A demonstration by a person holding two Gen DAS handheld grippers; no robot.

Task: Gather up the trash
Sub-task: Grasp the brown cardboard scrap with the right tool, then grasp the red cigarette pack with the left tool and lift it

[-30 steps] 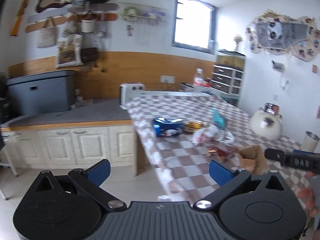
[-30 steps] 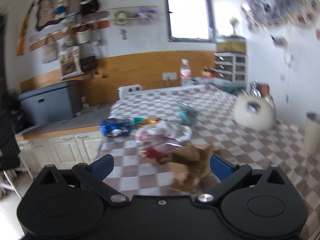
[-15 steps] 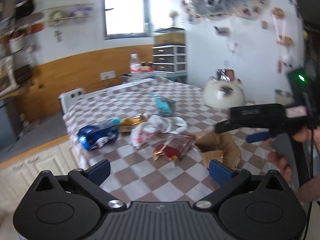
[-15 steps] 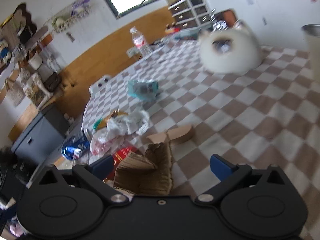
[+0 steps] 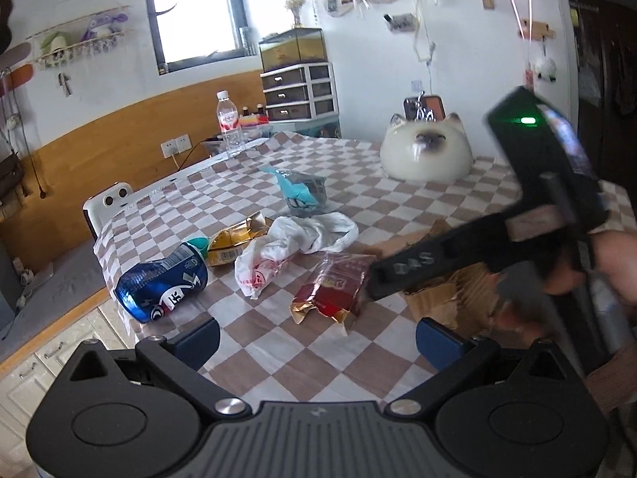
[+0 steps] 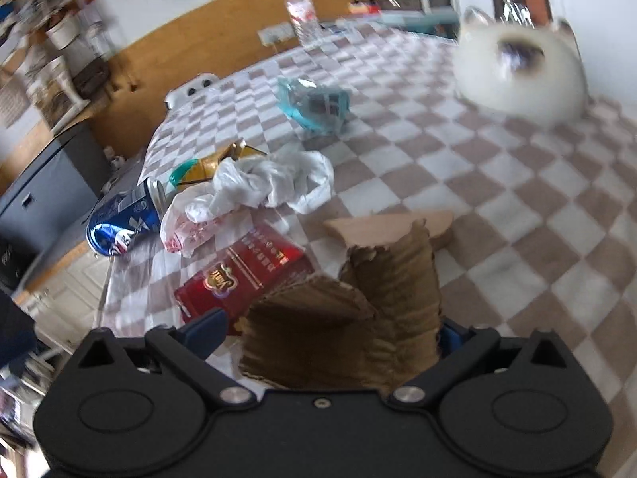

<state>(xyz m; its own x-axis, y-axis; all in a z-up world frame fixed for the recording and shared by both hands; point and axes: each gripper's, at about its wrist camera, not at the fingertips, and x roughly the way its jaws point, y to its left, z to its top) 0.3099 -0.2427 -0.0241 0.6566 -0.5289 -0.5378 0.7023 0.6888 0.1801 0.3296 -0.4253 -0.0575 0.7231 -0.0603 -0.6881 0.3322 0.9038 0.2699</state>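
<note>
Both tongs are spread wide. Your left tongs (image 5: 317, 334) hang over the near edge of the checkered surface (image 5: 398, 199) with nothing between the blue pads. Your right tongs (image 6: 332, 328) have just been closing a little, and the torn brown cardboard (image 6: 358, 318) stands between the pads; whether the pads press on it you cannot tell, since the cardboard hides the right pad.

From the left camera your right hand (image 5: 609, 267) shows at the right edge, blurred, with the right tool's black body reaching over the cardboard.

The trash lies in a loose cluster near the surface's left corner. A red packet (image 6: 243, 275) lies just beside the cardboard on its left. Behind it is a crumpled white plastic bag (image 6: 258, 187), and left of that a dented blue can (image 5: 163, 283) on its side by the edge. A gold wrapper (image 5: 235, 239) sits between can and bag. A teal wrapper (image 5: 302, 193) lies farther back, apart from the rest.

A white cat-shaped ornament (image 5: 426, 155) stands at the far right and a water bottle (image 5: 230, 123) at the far end.
</note>
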